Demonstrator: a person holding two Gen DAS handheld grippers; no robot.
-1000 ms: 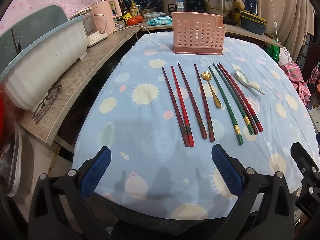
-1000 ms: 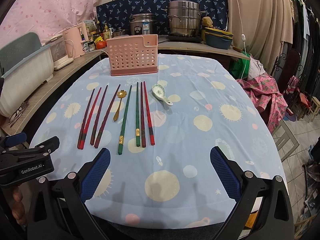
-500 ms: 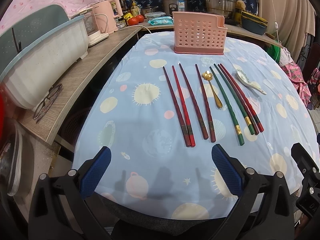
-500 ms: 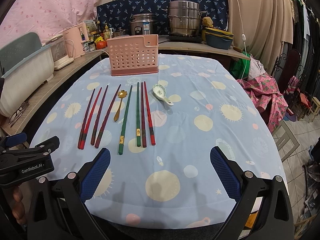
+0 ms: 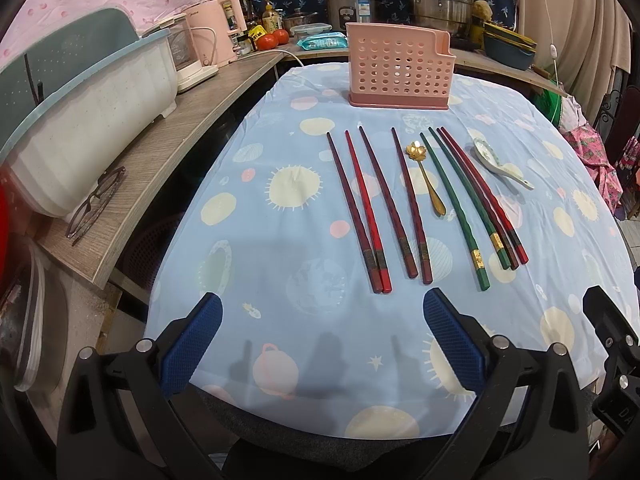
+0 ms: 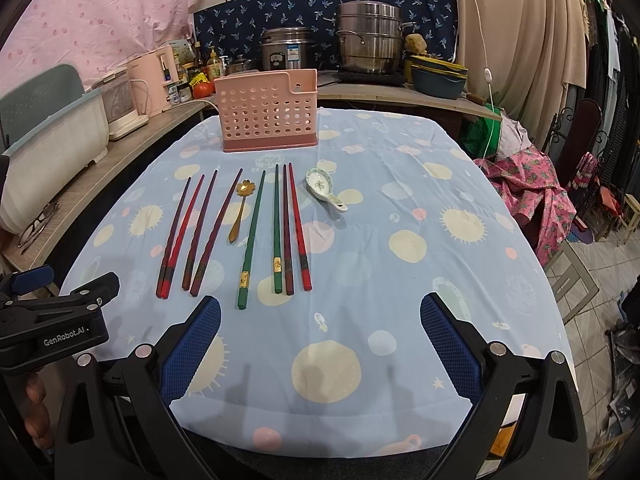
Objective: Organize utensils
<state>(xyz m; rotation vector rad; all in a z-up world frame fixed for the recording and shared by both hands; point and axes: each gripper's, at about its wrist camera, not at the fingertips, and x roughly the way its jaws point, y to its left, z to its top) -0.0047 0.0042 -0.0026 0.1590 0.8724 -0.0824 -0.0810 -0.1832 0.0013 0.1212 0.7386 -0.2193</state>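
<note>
A pink perforated utensil holder stands upright at the far end of the blue patterned tablecloth. In front of it lie several red and maroon chopsticks, a gold flower-shaped spoon, green chopsticks and a white ceramic spoon. My left gripper hovers open at the near table edge, short of the red chopstick ends. My right gripper is open too, near the green chopstick ends. Both hold nothing.
A wooden counter runs along the left with a white tub, glasses and a pink appliance. Steel pots stand behind the holder. Pink cloth and chairs sit to the right. The left gripper's body shows in the right wrist view.
Both grippers have crept slightly forward toward the utensils; the chopsticks and holder look a little nearer. Nothing on the table has moved.
</note>
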